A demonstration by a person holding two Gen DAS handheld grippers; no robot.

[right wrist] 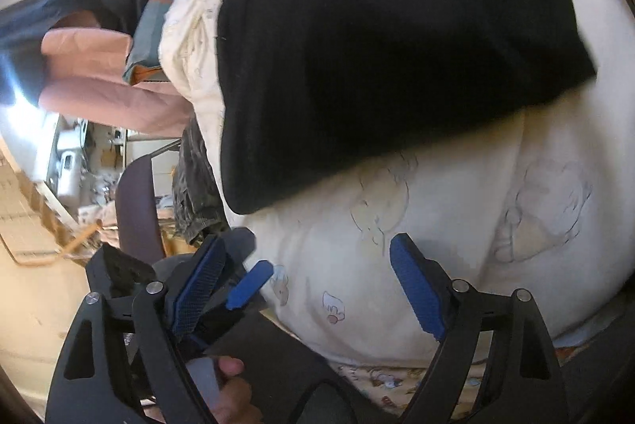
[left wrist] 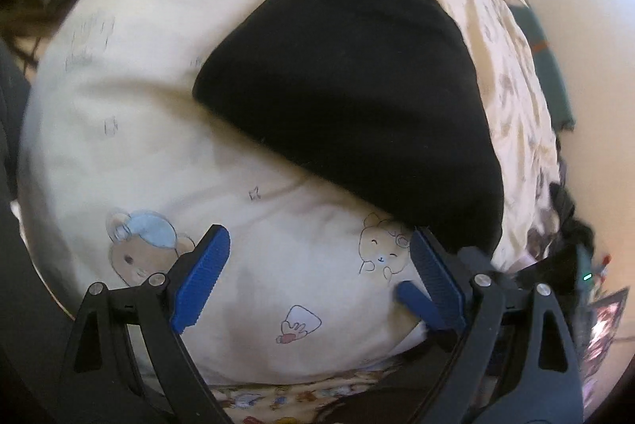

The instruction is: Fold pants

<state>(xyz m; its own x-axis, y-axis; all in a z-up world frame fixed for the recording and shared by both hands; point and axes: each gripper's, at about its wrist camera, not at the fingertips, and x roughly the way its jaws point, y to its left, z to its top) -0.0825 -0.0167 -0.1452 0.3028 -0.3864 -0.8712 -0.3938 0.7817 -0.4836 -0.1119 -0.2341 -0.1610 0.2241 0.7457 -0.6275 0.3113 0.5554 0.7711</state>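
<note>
Both sets of blue fingers are standing wide apart and pinching nothing. We are holding our left gripper (left wrist: 317, 277) low in its frame over the cream blanket (left wrist: 131, 130), and our right gripper (right wrist: 313, 285) low in its frame too. Farther up, filling the middle and top, the black pants (left wrist: 357, 87) are lying bunched and folded over. We think we are starting the next fold, so next we need to reach an edge and pinch it.

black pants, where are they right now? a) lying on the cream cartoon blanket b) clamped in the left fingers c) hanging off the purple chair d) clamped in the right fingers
a: the pants lie as a folded bundle on the blanket, with both grippers open and holding nothing.
</note>
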